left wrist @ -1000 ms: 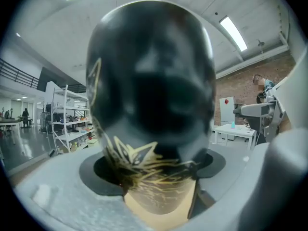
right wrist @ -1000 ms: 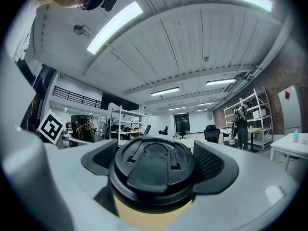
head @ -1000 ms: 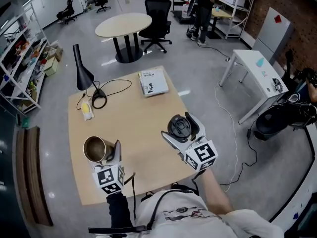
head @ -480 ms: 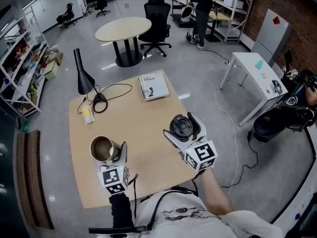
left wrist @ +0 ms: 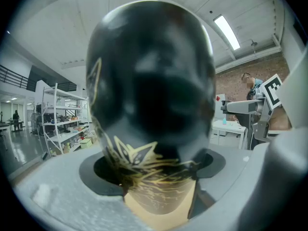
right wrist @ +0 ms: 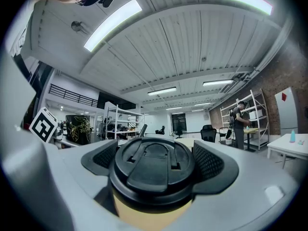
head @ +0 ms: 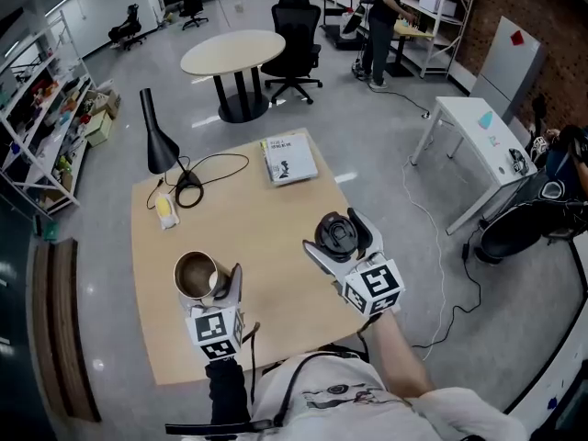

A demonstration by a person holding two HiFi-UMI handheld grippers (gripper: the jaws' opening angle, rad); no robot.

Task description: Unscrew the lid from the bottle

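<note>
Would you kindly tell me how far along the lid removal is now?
Done: the lid is off the bottle, whose mouth stands open. In hand: the left gripper clamps the bottle, the right gripper clamps the lid, held apart above the table. Left: probably only setting both down.

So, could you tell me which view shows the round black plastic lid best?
The right gripper view: the round black plastic lid sits close and centred, its flip tab clear. The head view shows it small, from above, in the right gripper. The left gripper view is filled by the dark gold-patterned bottle.
</note>
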